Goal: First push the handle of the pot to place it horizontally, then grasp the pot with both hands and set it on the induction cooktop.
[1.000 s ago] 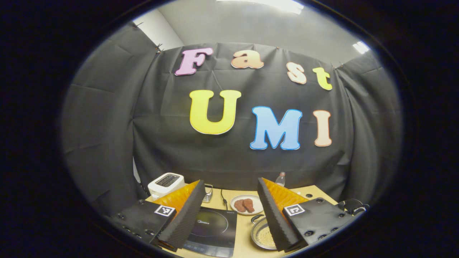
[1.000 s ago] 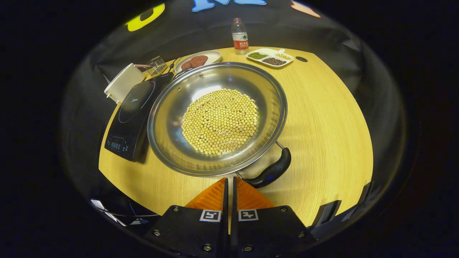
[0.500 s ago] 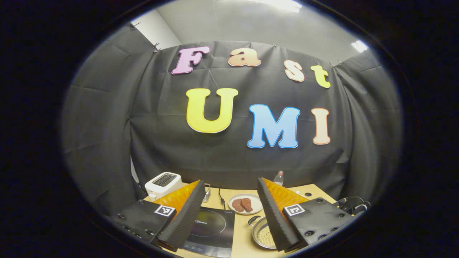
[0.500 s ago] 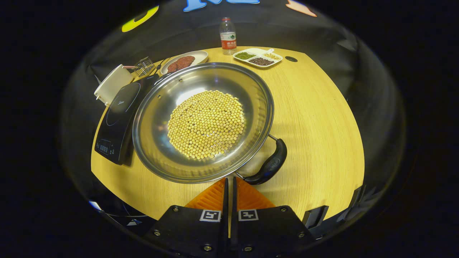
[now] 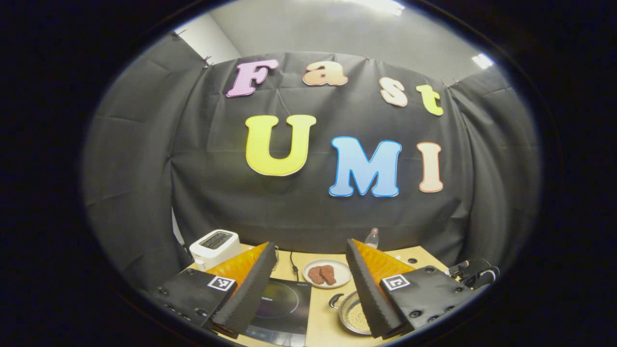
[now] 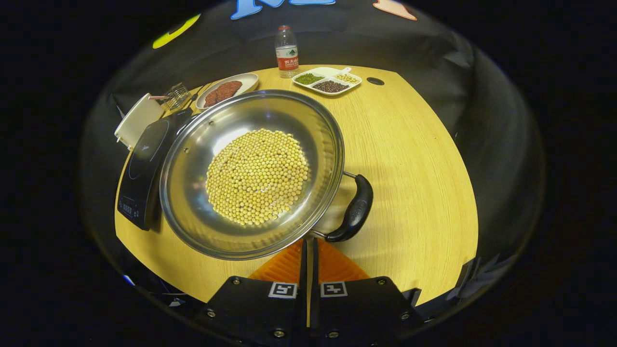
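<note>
Since a second ago the pot (image 6: 250,173) has slid leftward in my right gripper view and its near handle (image 6: 354,212) has swung from the lower right round toward the right side, so the turn is under way. My right gripper (image 6: 308,250) sits low at the pot's near rim, jaws pressed together with nothing between them, just beside the root of that handle. The pot, with its bed of yellow beans (image 6: 258,176), rests on the bench (image 6: 414,159) with its left edge against or just over the induction cooktop (image 6: 142,168); I cannot tell which.

My left gripper (image 5: 308,274) is held high and level, jaws spread wide and empty; the cooktop and the pot (image 5: 354,315) show far below it.

I judge I'm in the first step, pushing the handle to horizontal, and it looks close but not finished. Next I'd nudge the handle a touch further, then open the right jaws, bring the left gripper down to the far handle (image 5: 336,300), and lift with both.
</note>
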Demonstrator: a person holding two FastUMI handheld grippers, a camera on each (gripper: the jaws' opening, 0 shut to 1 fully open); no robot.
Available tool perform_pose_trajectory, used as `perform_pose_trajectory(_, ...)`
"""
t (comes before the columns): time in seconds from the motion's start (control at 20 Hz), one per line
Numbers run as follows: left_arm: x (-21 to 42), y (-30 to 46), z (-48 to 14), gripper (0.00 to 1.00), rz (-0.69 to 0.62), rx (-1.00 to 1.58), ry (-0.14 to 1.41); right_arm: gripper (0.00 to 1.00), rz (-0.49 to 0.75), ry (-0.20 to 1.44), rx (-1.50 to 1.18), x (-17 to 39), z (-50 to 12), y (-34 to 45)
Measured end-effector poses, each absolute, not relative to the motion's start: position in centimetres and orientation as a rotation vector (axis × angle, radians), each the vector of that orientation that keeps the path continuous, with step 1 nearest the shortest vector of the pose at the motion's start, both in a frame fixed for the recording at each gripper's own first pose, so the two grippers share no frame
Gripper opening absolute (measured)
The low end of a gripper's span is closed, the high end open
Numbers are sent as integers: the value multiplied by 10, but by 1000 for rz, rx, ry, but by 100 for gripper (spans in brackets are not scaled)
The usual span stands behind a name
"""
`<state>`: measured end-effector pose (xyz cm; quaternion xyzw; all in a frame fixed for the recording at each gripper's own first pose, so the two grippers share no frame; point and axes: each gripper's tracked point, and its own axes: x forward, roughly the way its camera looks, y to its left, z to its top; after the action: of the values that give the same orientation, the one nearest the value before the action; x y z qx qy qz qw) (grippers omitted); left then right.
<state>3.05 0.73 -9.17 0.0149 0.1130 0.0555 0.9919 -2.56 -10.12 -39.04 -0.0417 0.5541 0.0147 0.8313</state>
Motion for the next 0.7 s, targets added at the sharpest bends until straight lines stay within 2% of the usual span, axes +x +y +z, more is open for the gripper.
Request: perform_pose_trajectory(0.7,48,-11,-98,95,119,35,242,4,-20,1176,-92,14,-396,-146)
